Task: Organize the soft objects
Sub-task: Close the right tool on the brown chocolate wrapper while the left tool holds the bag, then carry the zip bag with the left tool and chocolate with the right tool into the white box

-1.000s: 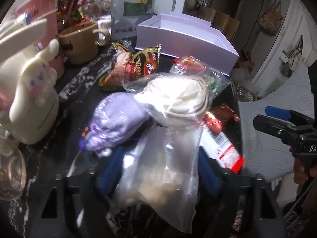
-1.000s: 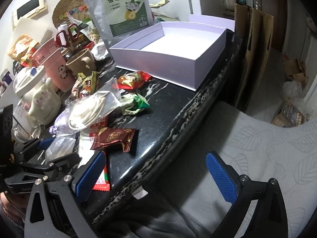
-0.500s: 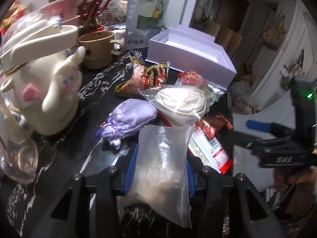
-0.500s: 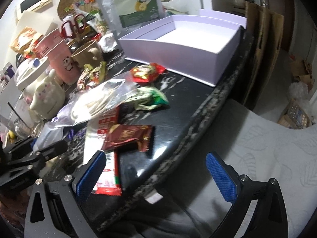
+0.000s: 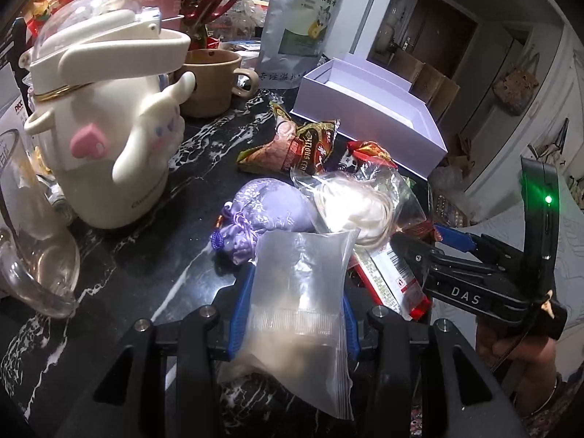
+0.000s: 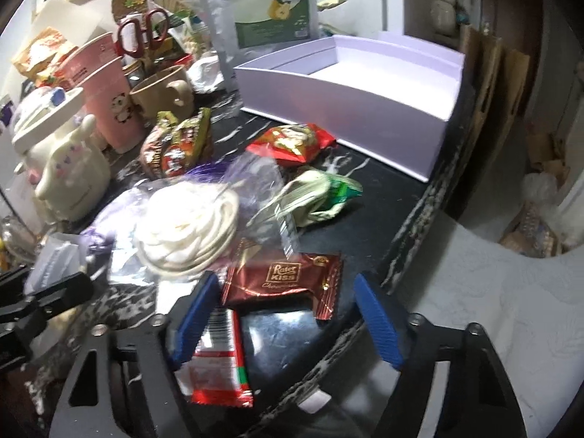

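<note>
My left gripper is shut on a clear zip bag with pale soft stuff inside, held just above the black marble table. Beyond it lie a purple satin pouch and a clear bag of white coiled material. My right gripper hovers over the table's near edge with its jaws closing. A brown chocolate packet and a red-and-white packet lie between its blue pads, untouched. The open lavender box stands at the back, with nothing in it.
A cream bunny-eared pot, a tan mug, a glass, a pink cup with red scissors and a silver pouch crowd the left and back. Snack packets litter the middle. A white quilt lies beyond the table edge.
My left gripper's jaws closed on the clear zip bag and drew it back from the pile. My right gripper moved in over the chocolate packet and its jaws narrowed.
</note>
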`<state>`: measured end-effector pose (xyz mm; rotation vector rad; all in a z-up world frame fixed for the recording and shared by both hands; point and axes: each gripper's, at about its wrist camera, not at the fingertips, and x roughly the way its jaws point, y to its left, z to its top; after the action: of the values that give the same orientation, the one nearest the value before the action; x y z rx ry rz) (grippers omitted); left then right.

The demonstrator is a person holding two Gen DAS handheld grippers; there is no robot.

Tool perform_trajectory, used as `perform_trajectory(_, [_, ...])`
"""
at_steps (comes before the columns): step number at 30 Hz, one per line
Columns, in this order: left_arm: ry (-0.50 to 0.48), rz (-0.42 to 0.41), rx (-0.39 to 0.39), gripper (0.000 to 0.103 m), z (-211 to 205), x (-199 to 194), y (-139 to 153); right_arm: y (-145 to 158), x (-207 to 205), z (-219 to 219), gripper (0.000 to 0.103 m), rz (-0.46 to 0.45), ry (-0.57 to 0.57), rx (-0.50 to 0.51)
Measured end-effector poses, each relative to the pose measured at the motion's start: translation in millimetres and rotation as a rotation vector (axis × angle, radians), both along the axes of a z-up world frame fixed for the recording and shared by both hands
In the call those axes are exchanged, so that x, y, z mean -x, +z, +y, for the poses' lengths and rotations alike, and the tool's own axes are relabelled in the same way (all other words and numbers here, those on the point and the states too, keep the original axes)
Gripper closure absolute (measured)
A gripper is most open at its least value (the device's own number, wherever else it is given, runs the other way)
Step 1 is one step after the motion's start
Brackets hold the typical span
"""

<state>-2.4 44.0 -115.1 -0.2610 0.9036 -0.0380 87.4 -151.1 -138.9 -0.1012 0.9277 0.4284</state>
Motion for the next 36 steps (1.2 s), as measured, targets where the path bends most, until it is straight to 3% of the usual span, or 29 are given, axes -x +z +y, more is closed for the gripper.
perform_trajectory(1, [0.0,-0.002,-0.001,0.061,-1,-1,0,0,0,0,0.036,-0.006,-0.008,0.006])
perform_trajectory(3, [0.0,-0.006,-0.003,0.061,-1,0,1,1,2,-1,0.052,-0.023,-0.025,0.025])
perform_trajectory(8, [-0.006,-0.01,-0.002,0.061,-4,-3,3,-1,6,-5,0.067,-0.074,-0.033,0.042])
perform_trajectory(13, [-0.009,-0.017,-0.011,0.061,-8,-1,6,0,8,-8,0.069,-0.079,-0.025,0.011])
perform_trajectory(15, [-0.01,-0.019,-0.011,0.061,-9,0,7,3,9,-13,0.076,-0.085,-0.034,-0.023])
perform_trajectory(20, [-0.014,-0.031,-0.021,0.061,-14,2,11,4,9,-19,0.077,-0.066,-0.029,-0.055])
perform_trajectory(23, [-0.011,-0.041,-0.024,0.061,-15,4,15,8,12,-25,0.084,-0.066,-0.03,-0.095])
perform_trajectory(36, [-0.018,-0.082,-0.031,0.061,-30,7,33,23,19,-49,0.086,-0.081,-0.059,-0.171])
